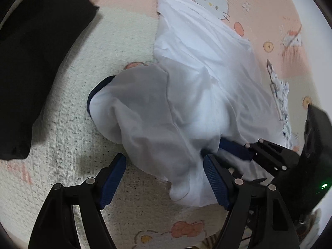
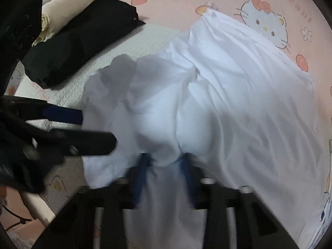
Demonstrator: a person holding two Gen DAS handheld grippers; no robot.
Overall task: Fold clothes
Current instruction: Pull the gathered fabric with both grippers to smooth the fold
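A crumpled white garment (image 1: 197,72) with a dark blue trim (image 1: 97,91) lies on the bed; the right wrist view shows it (image 2: 238,93) spread up and to the right. My left gripper (image 1: 165,158) is open wide around its near, bunched end, the right pad (image 1: 215,180) against the cloth. In the right wrist view it (image 2: 97,128) comes in from the left. My right gripper (image 2: 166,159) is blurred, its blue pads close together with a bunch of white fabric pinched between them. It (image 1: 238,148) reaches into the cloth from the right in the left wrist view.
A folded black garment (image 2: 78,47) lies at the upper left with a cream folded one (image 2: 62,6) behind it. The black one (image 1: 31,62) fills the left side. Underneath are a pale textured blanket (image 1: 72,124) and a pink cartoon-cat sheet (image 1: 259,10). A patterned cloth (image 1: 280,95) peeks out at right.
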